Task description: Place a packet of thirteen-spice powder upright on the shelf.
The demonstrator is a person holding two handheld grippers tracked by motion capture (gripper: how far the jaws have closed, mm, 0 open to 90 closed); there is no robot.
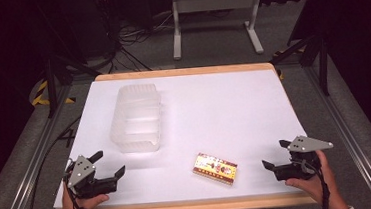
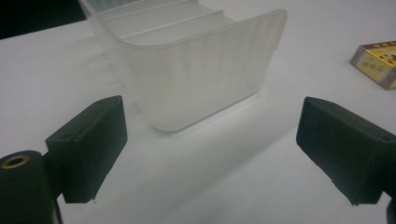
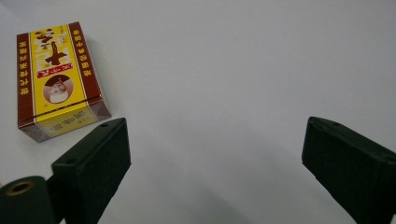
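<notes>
Partly cut off, yellow box [image 2: 379, 62] lies beside translucent tub [image 2: 196, 70].

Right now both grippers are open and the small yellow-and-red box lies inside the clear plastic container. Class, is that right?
Not quite. The box lies on the white table, apart from the container, as the high view shows. Both the left gripper and right gripper are indeed open.

Right gripper [image 3: 215, 163] fingers spread, empty; yellow-red box [image 3: 56, 79] flat on white table [image 3: 233, 60], upper left.
</notes>
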